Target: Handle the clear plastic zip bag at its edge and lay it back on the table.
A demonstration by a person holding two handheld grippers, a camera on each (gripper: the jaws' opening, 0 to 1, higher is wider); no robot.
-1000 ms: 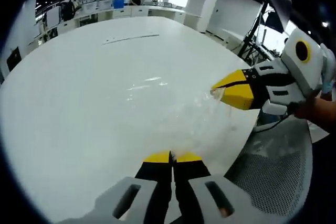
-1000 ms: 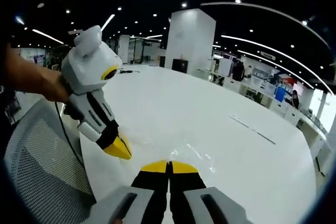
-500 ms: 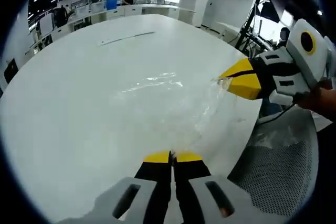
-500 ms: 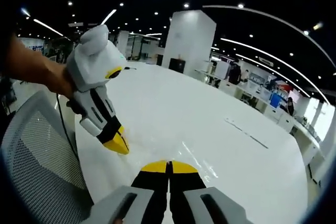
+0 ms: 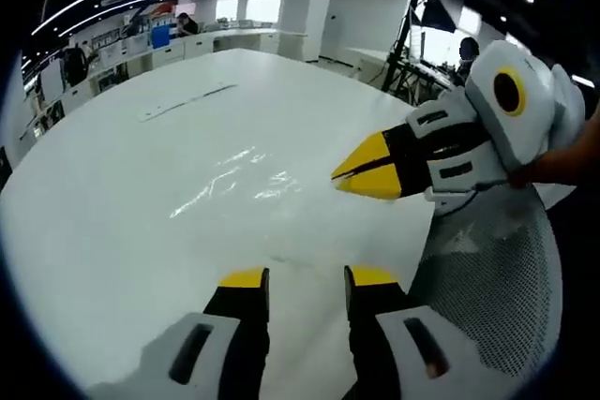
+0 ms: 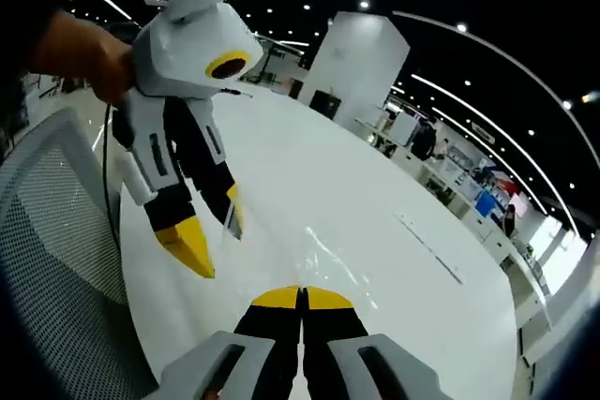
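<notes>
The clear plastic zip bag [image 5: 246, 178] lies flat on the white table [image 5: 103, 203], showing mostly as glints. My left gripper [image 5: 307, 278] stands open just short of the bag's near edge, with nothing between its jaws. From the right comes my right gripper [image 5: 349, 173], yellow tips together at the bag's right edge. In the right gripper view my right gripper [image 6: 300, 298] is shut, and the bag's shiny film [image 6: 330, 260] runs up to its tips. The left gripper [image 6: 214, 231] hangs open there, above the table's near edge.
A grey mesh chair back [image 5: 492, 297] stands against the table's near edge, also seen as the chair back [image 6: 56, 231]. A thin dark strip [image 5: 184, 102] lies farther out on the table. Office desks and pillars sit far behind.
My left gripper has opened and let go of the bag. The bag, held stretched between both grippers before, now rests on the table. The right gripper has come closer to the left one.
</notes>
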